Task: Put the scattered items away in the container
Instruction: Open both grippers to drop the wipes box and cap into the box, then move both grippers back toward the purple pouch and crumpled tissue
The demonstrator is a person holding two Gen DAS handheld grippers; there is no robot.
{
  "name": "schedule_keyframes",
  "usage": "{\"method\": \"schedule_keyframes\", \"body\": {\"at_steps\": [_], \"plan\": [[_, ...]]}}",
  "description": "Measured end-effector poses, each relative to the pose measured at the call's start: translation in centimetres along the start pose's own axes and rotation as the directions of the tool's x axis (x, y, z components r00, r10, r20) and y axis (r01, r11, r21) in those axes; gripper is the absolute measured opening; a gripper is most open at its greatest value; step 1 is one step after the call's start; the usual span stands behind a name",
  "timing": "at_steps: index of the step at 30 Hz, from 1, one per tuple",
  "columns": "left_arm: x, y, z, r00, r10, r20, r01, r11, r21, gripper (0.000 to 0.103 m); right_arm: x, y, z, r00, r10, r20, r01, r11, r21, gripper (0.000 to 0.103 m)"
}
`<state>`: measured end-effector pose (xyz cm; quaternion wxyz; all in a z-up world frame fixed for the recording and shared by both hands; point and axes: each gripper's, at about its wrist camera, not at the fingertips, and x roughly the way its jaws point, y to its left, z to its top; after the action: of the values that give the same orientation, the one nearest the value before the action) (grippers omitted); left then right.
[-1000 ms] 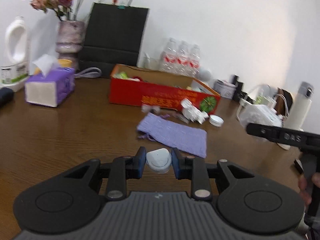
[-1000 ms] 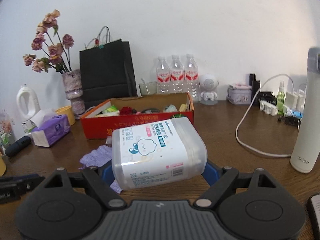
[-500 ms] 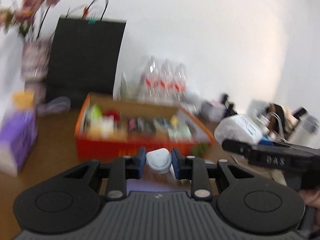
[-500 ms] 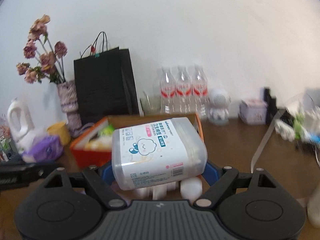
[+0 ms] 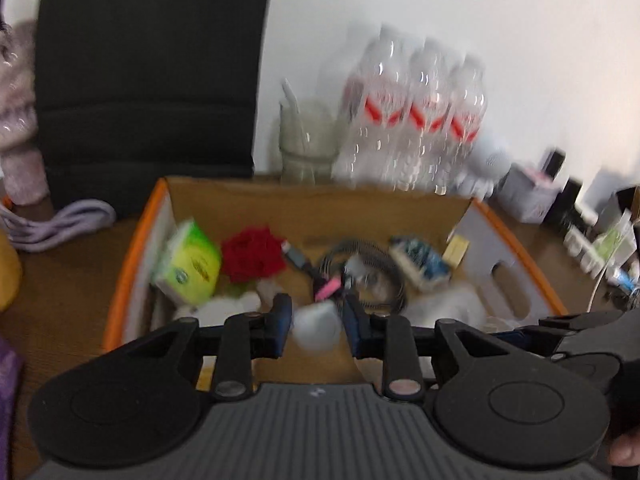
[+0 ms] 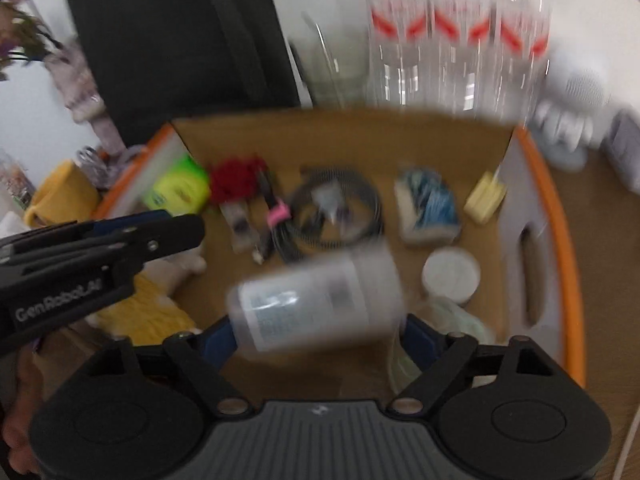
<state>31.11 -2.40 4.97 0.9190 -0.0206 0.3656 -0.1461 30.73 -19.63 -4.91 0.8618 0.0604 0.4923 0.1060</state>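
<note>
Over the orange box (image 6: 560, 216): right gripper (image 6: 320, 332) fingers clamp the light, rigid, slick cotton-swab tub (image 6: 316, 300) by its ends; left gripper (image 5: 316, 330) fingers opening around small white case (image 5: 316, 326), probably light.

Orange-rimmed cardboard box (image 6: 560, 216), open-topped, standing just in front of a row of water bottles (image 6: 452, 36). On its floor, from the left wall across: a green tissue pack (image 6: 180, 188), a red flower (image 6: 236, 178), a coiled black cable (image 6: 336, 212), a blue-and-white packet (image 6: 428, 204) and a yellow pack (image 6: 486, 196) against the right wall; a round white lid (image 6: 452, 274) lies nearer. Above the box floor, motion-blurred: a translucent labelled tub (image 6: 316, 300), tilted on its side, and a small white rounded item (image 5: 316, 326).
</note>
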Motion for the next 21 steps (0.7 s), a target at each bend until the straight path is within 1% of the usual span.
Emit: {"method": "schedule_keyframes", "body": {"at_steps": [1, 2, 3, 5, 6, 7, 8, 9, 11, 12, 14, 18, 21], "plan": [[0.5, 0.0, -0.2, 1.0, -0.002, -0.006, 0.002, 1.0, 0.016, 0.039, -0.1, 0.1, 0.0, 1.0, 0.025, -0.006, -0.025, 1.0, -0.005, 0.09], [0.9, 0.2, -0.3, 1.0, -0.004, -0.008, 0.004, 1.0, 0.014, 0.054, -0.5, 0.0, -0.1, 0.998, 0.056, -0.011, -0.056, 0.998, -0.004, 0.089], [1.1, 0.4, -0.3, 1.0, -0.009, -0.011, 0.009, 1.0, -0.003, 0.066, -1.0, -0.2, 0.0, 0.996, 0.088, -0.023, -0.088, 0.996, 0.006, 0.089], [1.3, 1.1, 0.0, 0.999, -0.029, -0.017, 0.028, 0.999, -0.039, 0.069, -2.2, -0.7, 0.3, 0.987, 0.156, -0.036, -0.156, 0.988, 0.019, 0.089], [1.2, 1.4, 0.2, 0.999, -0.035, -0.015, 0.034, 0.998, -0.05, 0.072, -3.0, -0.8, 0.5, 0.987, 0.159, -0.026, -0.158, 0.987, 0.011, 0.089], [1.1, 1.6, 0.5, 0.999, -0.034, -0.012, 0.033, 0.998, -0.057, 0.076, -3.9, -0.9, 0.8, 0.991, 0.137, -0.007, -0.137, 0.991, -0.003, 0.09], [1.0, 1.7, 0.8, 1.0, -0.027, -0.008, 0.026, 0.998, -0.061, 0.084, -4.9, -1.0, 1.2, 0.994, 0.108, 0.014, -0.108, 0.994, -0.013, 0.091], [0.8, 1.7, 1.1, 1.0, -0.017, -0.005, 0.017, 0.998, -0.062, 0.088, -5.6, -1.3, 1.6, 0.996, 0.085, 0.029, -0.084, 0.996, -0.016, 0.091], [0.5, 1.7, 1.6, 1.0, -0.007, -0.014, 0.006, 0.998, -0.06, 0.091, -6.4, -2.1, 2.5, 0.998, 0.055, 0.038, -0.055, 0.998, 0.003, 0.091], [0.3, 1.7, 1.8, 1.0, -0.004, -0.022, 0.003, 0.998, -0.061, 0.096, -6.7, -2.4, 2.8, 0.998, 0.045, 0.039, -0.045, 0.999, 0.01, 0.092], [-0.3, 1.7, 1.9, 1.0, 0.009, -0.027, -0.01, 0.998, -0.069, 0.103, -6.9, -2.5, 3.1, 0.999, 0.023, 0.035, -0.024, 1.0, 0.016, 0.091], [-1.5, 1.4, 1.6, 0.999, 0.02, -0.044, -0.024, 0.996, -0.084, 0.103, -6.9, -2.5, 2.4, 0.999, 0.025, 0.03, -0.026, 0.999, 0.035, 0.091], [-3.2, 1.4, 1.2, 0.999, 0.032, -0.036, -0.035, 0.996, -0.085, 0.103, -8.1, -2.1, 1.2, 0.998, 0.048, 0.039, -0.049, 0.998, 0.029, 0.091]]}}
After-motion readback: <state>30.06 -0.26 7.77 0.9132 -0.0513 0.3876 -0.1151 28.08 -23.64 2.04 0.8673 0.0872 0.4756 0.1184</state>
